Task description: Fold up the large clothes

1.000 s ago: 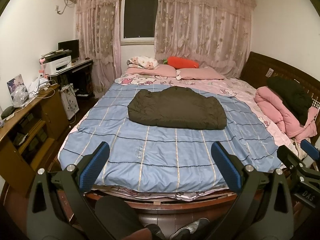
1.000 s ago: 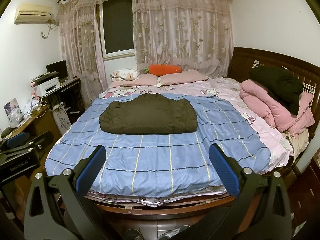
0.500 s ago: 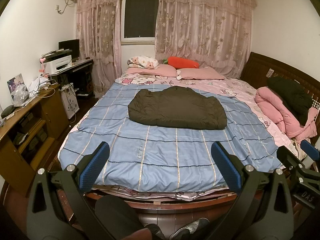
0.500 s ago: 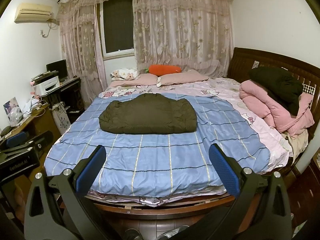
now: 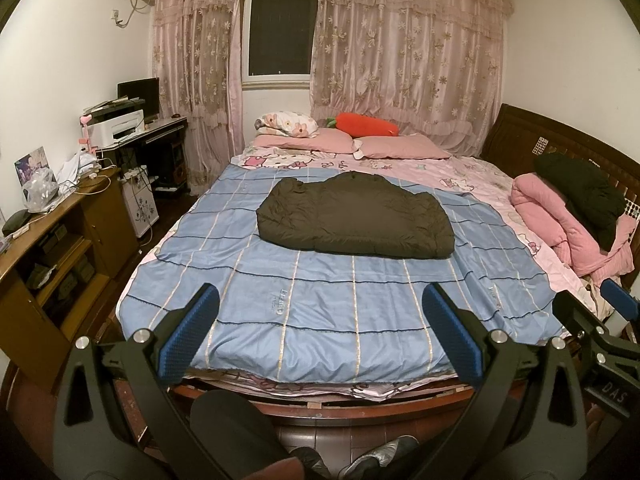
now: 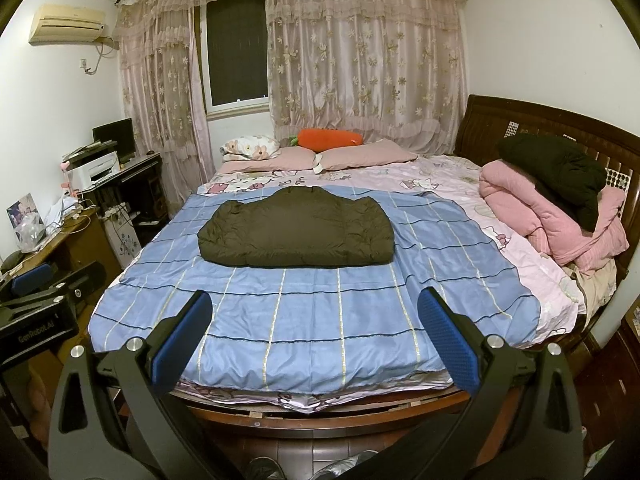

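A dark olive padded jacket [image 5: 354, 216] [image 6: 296, 232] lies folded into a flat bundle in the middle of the blue checked bedspread [image 5: 320, 292] [image 6: 312, 312]. My left gripper [image 5: 320, 334] hangs open at the foot of the bed, well short of the jacket, nothing between its blue pads [image 5: 188, 334]. My right gripper [image 6: 316, 338] is likewise open and empty at the foot of the bed. Each gripper shows at the edge of the other's view, the right gripper [image 5: 600, 332] on the right and the left gripper [image 6: 36, 300] on the left.
A pink quilt [image 5: 560, 224] with a black garment [image 5: 580, 188] on top sits by the dark headboard on the right. Pillows [image 5: 400, 146] and an orange carrot cushion [image 5: 366, 125] lie at the far side. A wooden cabinet [image 5: 60, 248] and desk stand left. A person's leg [image 5: 232, 432] and shoes are below.
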`<state>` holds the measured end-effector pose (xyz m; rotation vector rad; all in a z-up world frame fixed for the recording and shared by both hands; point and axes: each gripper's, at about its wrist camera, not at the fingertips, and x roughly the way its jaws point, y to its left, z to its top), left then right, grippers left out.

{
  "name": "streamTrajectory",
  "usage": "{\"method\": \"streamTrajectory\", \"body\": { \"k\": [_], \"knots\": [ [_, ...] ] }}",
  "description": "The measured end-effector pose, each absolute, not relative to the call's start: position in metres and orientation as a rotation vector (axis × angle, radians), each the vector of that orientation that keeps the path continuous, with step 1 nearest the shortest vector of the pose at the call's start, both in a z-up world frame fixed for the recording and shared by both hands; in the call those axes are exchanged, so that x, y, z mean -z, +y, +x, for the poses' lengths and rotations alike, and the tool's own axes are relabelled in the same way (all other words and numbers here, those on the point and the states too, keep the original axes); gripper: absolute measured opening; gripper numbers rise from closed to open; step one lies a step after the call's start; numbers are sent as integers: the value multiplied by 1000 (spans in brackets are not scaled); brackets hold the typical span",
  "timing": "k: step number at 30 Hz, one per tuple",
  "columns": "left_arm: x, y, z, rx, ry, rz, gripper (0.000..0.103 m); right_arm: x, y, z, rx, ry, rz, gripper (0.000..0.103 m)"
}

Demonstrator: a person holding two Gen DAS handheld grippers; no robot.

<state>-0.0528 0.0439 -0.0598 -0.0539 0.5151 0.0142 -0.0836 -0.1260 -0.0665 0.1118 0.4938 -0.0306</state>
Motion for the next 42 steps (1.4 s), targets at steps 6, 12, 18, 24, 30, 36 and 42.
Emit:
{"method": "streamTrajectory", "body": {
  "k": [6, 12, 18, 24, 30, 36, 42],
  "knots": [
    [62, 45, -55, -14, 503, -53, 101, 67, -128, -85, 30, 492, 109, 102],
    [64, 45, -57, -14, 498, -54, 101, 68, -128, -85, 32, 491, 107, 102],
    [62, 46, -56, -12, 497, -44, 101, 68, -127, -85, 32, 490, 107, 102],
    [62, 47, -56, -6, 502, -52, 101, 66, -129, -85, 34, 486, 110, 102],
    [62, 47, -56, -7, 501, -51, 101, 66, -128, -85, 35, 485, 108, 102],
    [62, 48, -56, -7, 500, -53, 101, 66, -127, -85, 35, 485, 107, 102],
    [61, 52, -57, -10, 501, -54, 101, 65, -128, -86, 34, 483, 106, 102]
  ]
}}
